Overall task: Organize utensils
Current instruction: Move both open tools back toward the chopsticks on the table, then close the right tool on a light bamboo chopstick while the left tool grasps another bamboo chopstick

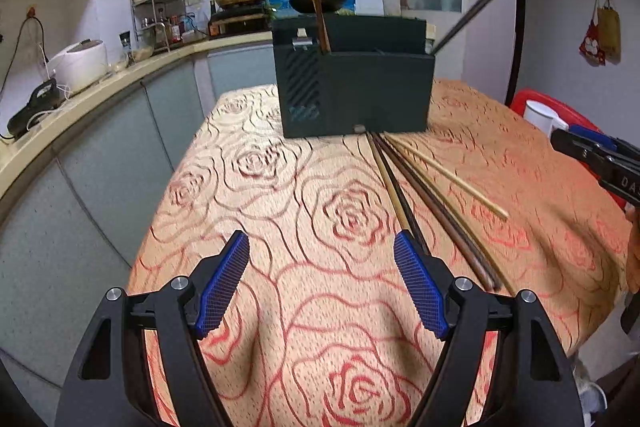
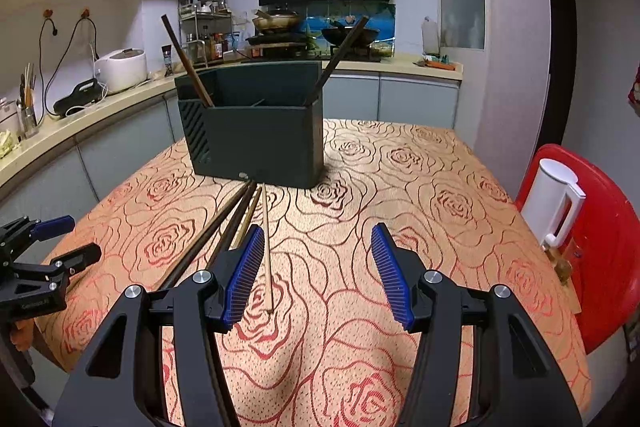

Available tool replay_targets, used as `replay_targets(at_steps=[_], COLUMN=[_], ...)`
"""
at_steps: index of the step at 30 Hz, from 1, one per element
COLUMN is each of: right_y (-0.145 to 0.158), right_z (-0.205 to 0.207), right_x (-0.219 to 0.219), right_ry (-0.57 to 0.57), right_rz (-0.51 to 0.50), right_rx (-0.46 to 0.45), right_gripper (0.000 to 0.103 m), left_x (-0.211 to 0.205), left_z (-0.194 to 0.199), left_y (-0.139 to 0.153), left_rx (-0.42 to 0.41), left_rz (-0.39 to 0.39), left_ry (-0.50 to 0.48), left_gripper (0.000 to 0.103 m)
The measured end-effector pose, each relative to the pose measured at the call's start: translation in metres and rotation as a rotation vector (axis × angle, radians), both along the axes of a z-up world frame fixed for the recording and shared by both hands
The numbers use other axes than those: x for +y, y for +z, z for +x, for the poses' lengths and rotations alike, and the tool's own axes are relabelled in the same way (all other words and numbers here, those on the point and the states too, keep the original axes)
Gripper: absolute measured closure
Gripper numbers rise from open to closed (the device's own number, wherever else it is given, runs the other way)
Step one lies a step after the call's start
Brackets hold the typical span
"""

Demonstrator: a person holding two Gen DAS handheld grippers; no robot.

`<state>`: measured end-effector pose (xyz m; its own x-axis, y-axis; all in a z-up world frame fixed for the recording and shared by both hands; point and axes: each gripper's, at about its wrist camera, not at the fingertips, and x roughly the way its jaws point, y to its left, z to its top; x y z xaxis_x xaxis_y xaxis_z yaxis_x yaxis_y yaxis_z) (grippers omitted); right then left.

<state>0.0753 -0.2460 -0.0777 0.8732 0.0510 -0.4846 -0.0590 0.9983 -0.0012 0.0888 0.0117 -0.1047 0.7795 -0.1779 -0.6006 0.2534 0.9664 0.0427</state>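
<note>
A dark green utensil holder (image 1: pixel 360 89) (image 2: pixel 256 139) stands on the rose-patterned tablecloth (image 1: pixel 312 211) (image 2: pixel 400 195). Two dark chopsticks lean out of it, one at each end (image 1: pixel 318 11) (image 2: pixel 186 63). Several loose chopsticks (image 1: pixel 432 203) (image 2: pixel 224 227), dark and pale, lie fanned on the cloth in front of the holder. My left gripper (image 1: pixel 322 281) is open and empty, just left of the loose chopsticks. My right gripper (image 2: pixel 316 271) is open and empty too; a pale chopstick (image 2: pixel 267 247) lies by its left finger.
A kitchen counter (image 1: pixel 100 87) with a rice cooker (image 2: pixel 122 69) and a spice rack runs along the left. A red stool (image 2: pixel 600 239) bearing a white kettle (image 2: pixel 554 205) stands at the table's right edge. Each gripper shows at the edge of the other's view.
</note>
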Motion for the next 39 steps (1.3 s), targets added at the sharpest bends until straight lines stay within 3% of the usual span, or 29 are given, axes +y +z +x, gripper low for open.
replay_targets(at_steps=[21, 39], right_y=[-0.006, -0.025], right_z=[-0.008, -0.004], right_x=[-0.002, 0.004], right_ry=[-0.018, 0.008], right_rz=[-0.011, -0.027], right_rx=[0.007, 0.068], right_gripper=[0.049, 0.049], left_x=[-0.029, -0.013], left_z=[-0.037, -0.028], left_y=[-0.038, -0.040], left_rx=[0.075, 0.095], left_rz=[0.056, 0.037], left_ry=[-0.122, -0.041], left_gripper=[0.031, 0.030])
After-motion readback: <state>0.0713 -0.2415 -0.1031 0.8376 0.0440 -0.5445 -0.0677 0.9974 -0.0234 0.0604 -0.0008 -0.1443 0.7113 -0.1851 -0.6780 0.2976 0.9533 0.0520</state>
